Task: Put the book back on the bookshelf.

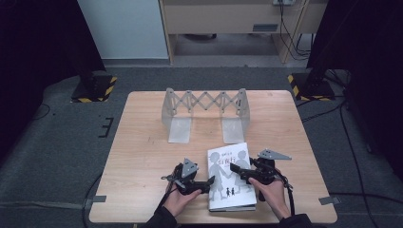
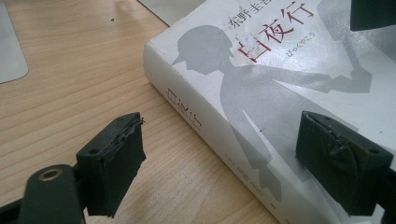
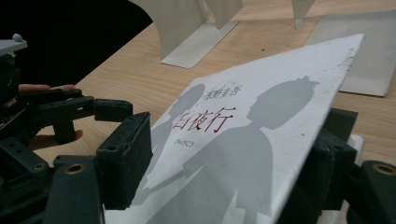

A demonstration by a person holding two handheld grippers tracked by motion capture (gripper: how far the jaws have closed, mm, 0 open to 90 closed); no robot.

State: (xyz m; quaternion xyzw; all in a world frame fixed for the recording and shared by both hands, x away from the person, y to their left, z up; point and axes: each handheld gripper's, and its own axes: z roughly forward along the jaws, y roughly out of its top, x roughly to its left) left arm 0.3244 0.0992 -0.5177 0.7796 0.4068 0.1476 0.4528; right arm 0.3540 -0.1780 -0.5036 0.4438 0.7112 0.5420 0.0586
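- The book, white with grey silhouettes and red characters on its cover, lies flat on the wooden table at about 6 o'clock, near the person's edge; its spine faces 9 o'clock in the high view.
- The left gripper sits at the book's 9 o'clock side; in the left gripper view its jaws stand well apart, one over bare wood and one over the cover, with the spine between them; neither pad presses on the book.
- The right gripper comes in from 3 o'clock; in the right gripper view the front cover is lifted and tilted, one jaw above it and one beneath; whether the pads actually pinch it is hard to tell, as the lower jaw is mostly hidden.
- A grey expanding book rack stands at 12 o'clock, well apart from the book.
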